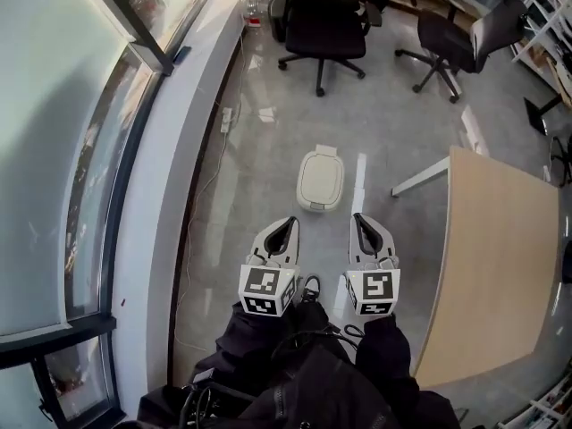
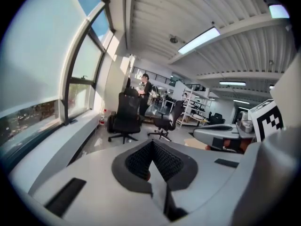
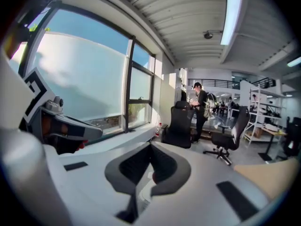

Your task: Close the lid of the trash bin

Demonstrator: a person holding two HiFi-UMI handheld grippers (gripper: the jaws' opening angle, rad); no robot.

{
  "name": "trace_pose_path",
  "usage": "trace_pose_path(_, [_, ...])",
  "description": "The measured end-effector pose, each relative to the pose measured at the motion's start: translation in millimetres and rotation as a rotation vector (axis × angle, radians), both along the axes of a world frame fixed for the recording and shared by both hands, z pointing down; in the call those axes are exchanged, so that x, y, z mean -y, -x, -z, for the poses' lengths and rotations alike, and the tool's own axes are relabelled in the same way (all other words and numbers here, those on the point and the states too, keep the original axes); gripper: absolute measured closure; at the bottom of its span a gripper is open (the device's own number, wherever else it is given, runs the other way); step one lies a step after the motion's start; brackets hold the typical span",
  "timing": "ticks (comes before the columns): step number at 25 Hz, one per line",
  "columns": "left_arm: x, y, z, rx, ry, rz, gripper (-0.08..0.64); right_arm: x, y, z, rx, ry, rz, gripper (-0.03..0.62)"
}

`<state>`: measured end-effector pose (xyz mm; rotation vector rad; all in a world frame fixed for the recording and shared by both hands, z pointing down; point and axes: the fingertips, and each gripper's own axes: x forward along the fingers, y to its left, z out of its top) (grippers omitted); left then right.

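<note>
Left gripper (image 1: 290,225) and right gripper (image 1: 359,222), jaws together on nothing, hover above the bin (image 1: 311,206); its lid (image 1: 321,175) looks closed, so no move seems needed.

Here's the trash bin (image 1: 320,186), small and cream-white with rounded corners, standing upright on the glossy grey floor (image 1: 268,204). The head view looks almost straight down on it, so the lid (image 1: 320,175) is most of what shows. It's pale and smooth, and it lies flat and shut over the body, its edges lined up all round. A narrower tab (image 1: 326,151) sits at the lid's far end. The bin stands by itself in open floor, well apart from the window wall (image 1: 156,204) on the left and the wooden surface (image 1: 500,257) on the right.
</note>
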<state>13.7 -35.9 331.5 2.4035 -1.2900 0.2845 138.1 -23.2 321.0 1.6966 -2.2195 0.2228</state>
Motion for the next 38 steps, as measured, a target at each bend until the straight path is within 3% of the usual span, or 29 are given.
trace_pose_path(5, [-10, -21, 88, -0.012, -0.129, -0.03, 0.558, -23, -7, 77, 0.063, -0.085, -0.042, 0.587])
trace_pose_path(13, [-26, -42, 164, -0.016, -0.261, -0.082, 0.56, -45, -9, 165, 0.083, -0.245, -0.055, 0.588])
trace_pose_path(26, [-31, -40, 222, -0.01, -0.387, -0.083, 0.558, -50, -7, 237, 0.069, -0.381, -0.038, 0.588])
trace_pose_path(38, [-29, -32, 227, 0.002, -0.404, -0.079, 0.558, -49, 2, 249, 0.072, -0.421, -0.036, 0.589])
